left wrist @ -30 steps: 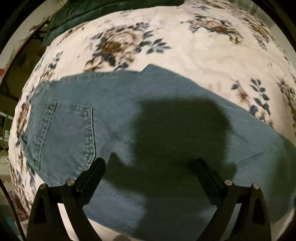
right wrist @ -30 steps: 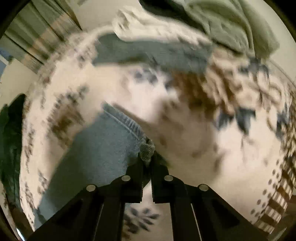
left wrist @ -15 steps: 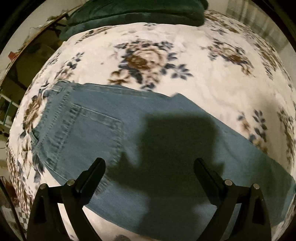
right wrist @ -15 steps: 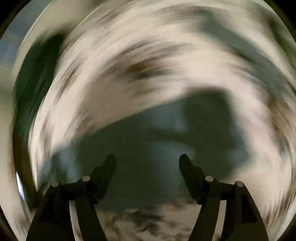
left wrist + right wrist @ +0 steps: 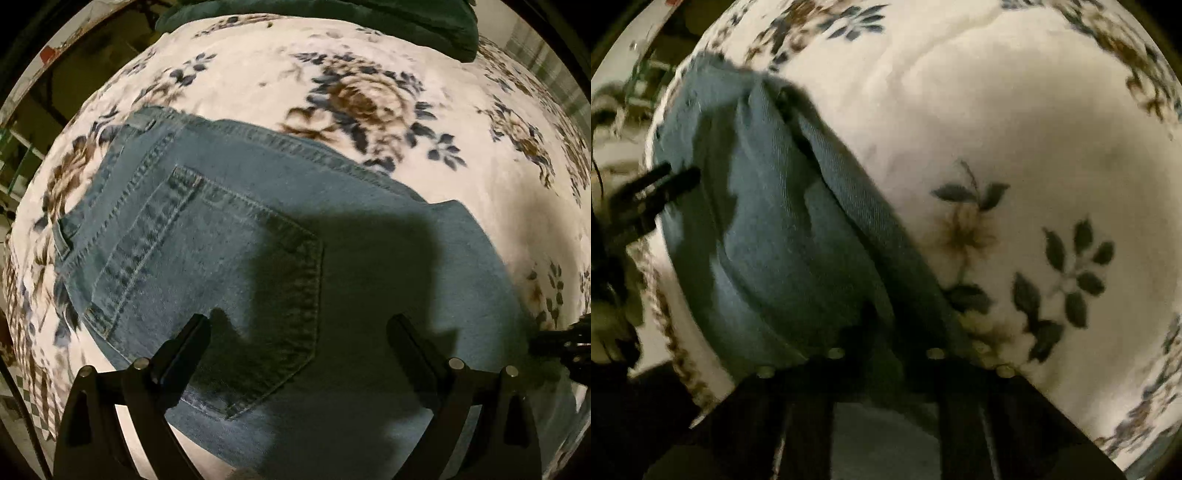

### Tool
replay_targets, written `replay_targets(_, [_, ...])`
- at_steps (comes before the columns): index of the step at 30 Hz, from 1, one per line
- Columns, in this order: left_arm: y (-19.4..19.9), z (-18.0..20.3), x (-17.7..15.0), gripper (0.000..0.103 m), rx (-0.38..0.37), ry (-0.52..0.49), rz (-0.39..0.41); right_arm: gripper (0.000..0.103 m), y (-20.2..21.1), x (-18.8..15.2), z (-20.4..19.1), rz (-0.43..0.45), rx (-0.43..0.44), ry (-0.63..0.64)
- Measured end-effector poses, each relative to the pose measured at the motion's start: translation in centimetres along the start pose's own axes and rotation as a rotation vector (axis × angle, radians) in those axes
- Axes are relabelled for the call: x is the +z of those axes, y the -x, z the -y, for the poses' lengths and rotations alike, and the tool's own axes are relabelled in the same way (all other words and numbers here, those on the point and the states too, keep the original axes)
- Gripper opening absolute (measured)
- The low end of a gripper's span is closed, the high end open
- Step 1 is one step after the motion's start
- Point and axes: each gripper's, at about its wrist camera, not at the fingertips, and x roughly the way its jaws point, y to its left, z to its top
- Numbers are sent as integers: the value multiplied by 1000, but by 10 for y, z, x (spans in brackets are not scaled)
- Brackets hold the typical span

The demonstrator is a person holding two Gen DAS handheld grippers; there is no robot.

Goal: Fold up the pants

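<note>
The jeans [image 5: 258, 236] lie flat on the floral blanket [image 5: 369, 74], back pocket [image 5: 229, 280] up. The left gripper [image 5: 297, 328] hovers over the pocket, its jaws spread wide and empty. The right gripper [image 5: 886, 332] sits low over a jeans leg; shadow hides its jaw state.

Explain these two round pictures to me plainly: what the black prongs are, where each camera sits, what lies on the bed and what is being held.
No robot here: a person holds a two-finger gripper in each hand, each carrying a fisheye camera looking along its fingers. In the left wrist view, the left gripper hangs open above blue jeans, back pocket up, on a floral blanket; it holds nothing. The right wrist view shows the right gripper low over bunched denim. It is too dark to tell whether it grips.
</note>
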Motion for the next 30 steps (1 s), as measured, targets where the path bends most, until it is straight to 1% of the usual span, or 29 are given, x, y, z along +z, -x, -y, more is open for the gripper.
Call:
replay_targets(2, [-4, -3, -1, 97, 6, -5, -4, 5, 10, -5, 6, 63, -13, -41])
replay_targets(4, [-8, -6, -2, 97, 17, -11, -10, 2, 14, -12, 12, 100, -53, -73])
replay_targets(5, [-9, -7, -2, 97, 19, -12, -14, 2, 14, -13, 20, 117, -34, -113])
replay_targets(6, [-11, -9, -2, 97, 23, -14, -15, 2, 12, -12, 25, 119, -6, -154])
replay_targets(10, [-12, -11, -1, 97, 39, -36, -13, 2, -6, -7, 27, 128, -44, -195])
replay_targets(12, [-10, -12, 0, 97, 34, -36, -14, 2, -12, -7, 30, 118, -10, -245])
replay_targets(13, [-7, -12, 0, 97, 28, -34, -13, 4, -9, -5, 40, 104, 31, -290])
replay_targets(14, [-3, -12, 1, 97, 22, -33, -11, 8, -3, -9, 48, 110, 84, -353])
replay_targets(15, [0, -12, 1, 97, 15, -33, -8, 18, 4, -14, 56, 126, 105, -390])
replay_targets(16, [5, -10, 1, 97, 6, -35, -6, 31, 19, -26, 60, 174, 125, -436])
replay_targets(17, [11, -8, 0, 97, -6, -37, -5, 43, 30, -39, 61, 216, 126, -470])
replay_targets(18, [18, -4, -2, 97, -27, -47, -1, 66, 43, -58, 62, 272, 126, -520])
replay_targets(19, [24, 2, -5, 97, -40, -62, -1, 71, 59, -85, 63, 344, 135, -583])
replay_targets(20, [29, 8, -9, 97, -48, -79, -1, 71, 72, -119, 63, 419, 144, -660])
replay_targets(21, [33, 16, -14, 97, -57, -105, -2, 71, 79, -136, 63, 452, 139, -714])
replay_targets(22, [35, 24, -17, 97, -65, -134, -6, 71, 83, -177, 64, 487, 115, -832])
replay_targets(23, [37, 33, -23, 97, -69, -165, -8, 71, 84, -221, 63, 515, 82, -959])
replay_targets(24, [37, 42, -29, 97, -67, -199, -12, 71, 84, -250, 66, 534, 64, -1033])
replay_targets(26, [35, 63, -43, 97, -77, -255, -26, 71, 71, -344, 59, 576, 16, -1284])
replay_targets(27, [34, 69, -48, 97, -82, -271, -31, 71, 64, -368, 56, 579, 12, -1352])
replay_targets(28, [32, 78, -52, 97, -86, -289, -39, 71, 50, -408, 53, 592, 30, -1468])
replay_targets(29, [30, 89, -58, 97, -93, -310, -46, 71, 35, -441, 50, 625, 68, -1566])
replay_targets(30, [29, 97, -63, 97, -97, -324, -47, 71, 19, -465, 52, 661, 105, -1634])
